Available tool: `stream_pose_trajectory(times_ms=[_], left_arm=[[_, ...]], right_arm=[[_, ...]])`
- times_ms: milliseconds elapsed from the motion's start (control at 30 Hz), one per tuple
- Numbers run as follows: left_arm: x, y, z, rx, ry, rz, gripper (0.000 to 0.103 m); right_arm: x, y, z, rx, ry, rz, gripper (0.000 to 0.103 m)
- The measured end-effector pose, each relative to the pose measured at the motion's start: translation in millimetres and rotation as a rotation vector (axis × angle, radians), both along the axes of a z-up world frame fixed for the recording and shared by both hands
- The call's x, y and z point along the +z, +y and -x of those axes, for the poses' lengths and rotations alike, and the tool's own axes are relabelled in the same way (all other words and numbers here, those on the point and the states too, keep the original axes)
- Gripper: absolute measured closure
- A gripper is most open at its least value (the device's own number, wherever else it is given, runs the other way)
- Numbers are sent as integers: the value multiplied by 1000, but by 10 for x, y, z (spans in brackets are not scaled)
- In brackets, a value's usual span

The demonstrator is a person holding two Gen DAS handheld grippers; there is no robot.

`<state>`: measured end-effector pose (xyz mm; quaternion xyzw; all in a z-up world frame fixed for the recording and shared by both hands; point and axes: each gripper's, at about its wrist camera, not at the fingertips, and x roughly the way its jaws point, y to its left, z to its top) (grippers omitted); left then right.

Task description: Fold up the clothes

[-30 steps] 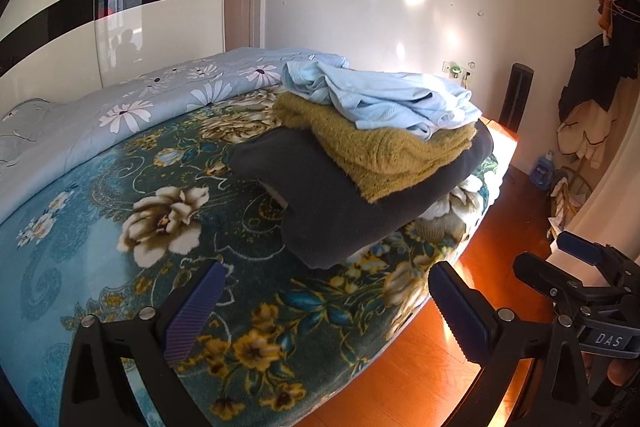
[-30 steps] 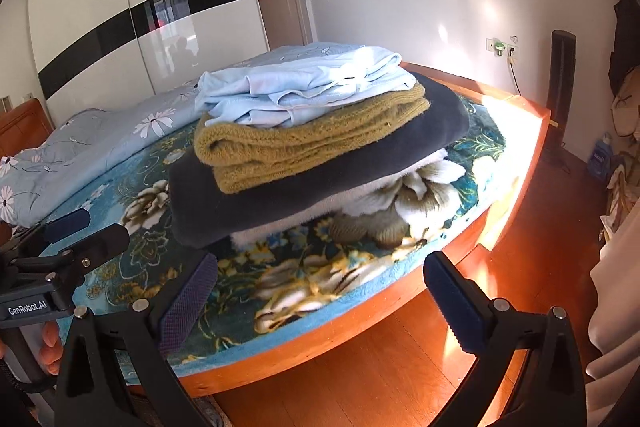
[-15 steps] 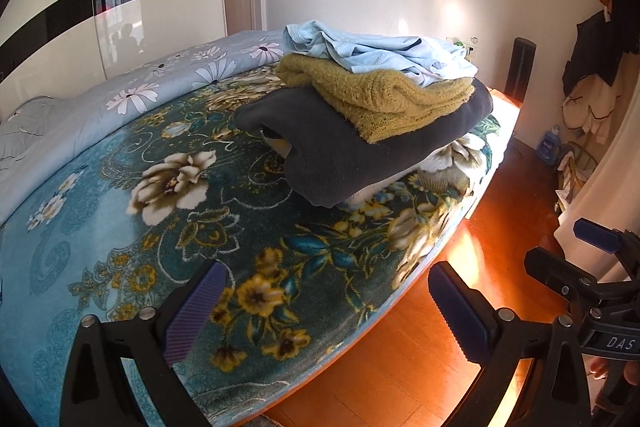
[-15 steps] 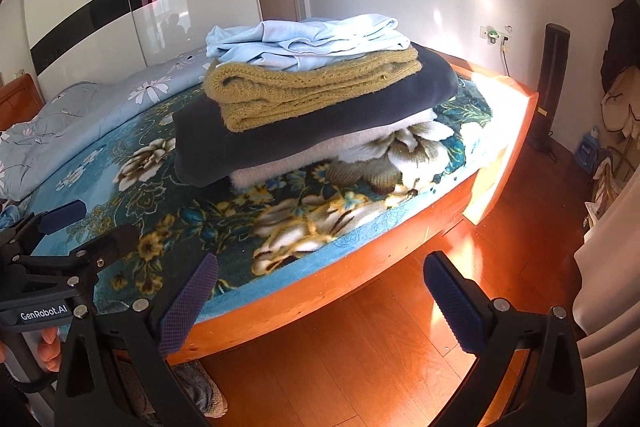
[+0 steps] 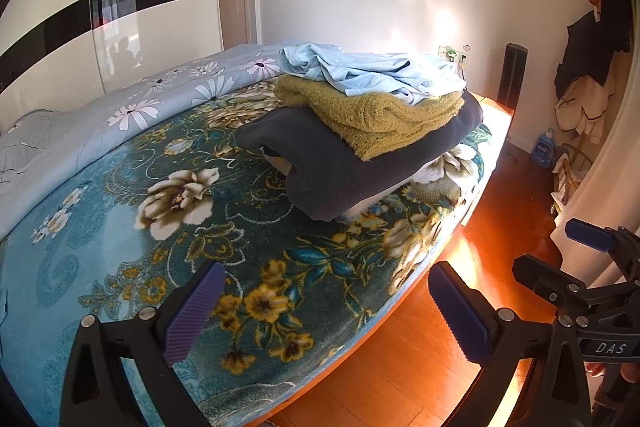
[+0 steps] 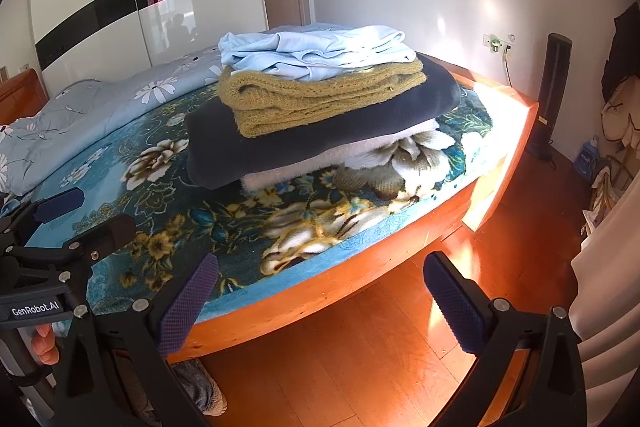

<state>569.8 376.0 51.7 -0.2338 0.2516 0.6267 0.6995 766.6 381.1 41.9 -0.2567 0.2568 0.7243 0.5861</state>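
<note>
Neatly stacked — knitted mustard sweater point(image 6: 320, 99) under smooth blue shirt point(image 6: 316, 53).

Folded clothes stack point(image 6: 320, 107) on floral blanket point(image 6: 168, 227).

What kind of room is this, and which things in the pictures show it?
Most likely a home bedroom. A bed with a wooden frame carries a floral blanket and a stack of folded clothes. A sliding-door wardrobe stands behind it, and more garments hang at the right wall.
</note>
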Motion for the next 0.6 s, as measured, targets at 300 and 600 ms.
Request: stream_pose_trajectory(times_ms=[300, 600], left_arm=[[37, -41, -3, 2, 6, -7, 0], [39, -80, 38, 6, -3, -7, 0]], right_arm=[[44, -38, -11, -8, -16, -8, 0], [71, -62, 9, -4, -21, -14, 0]])
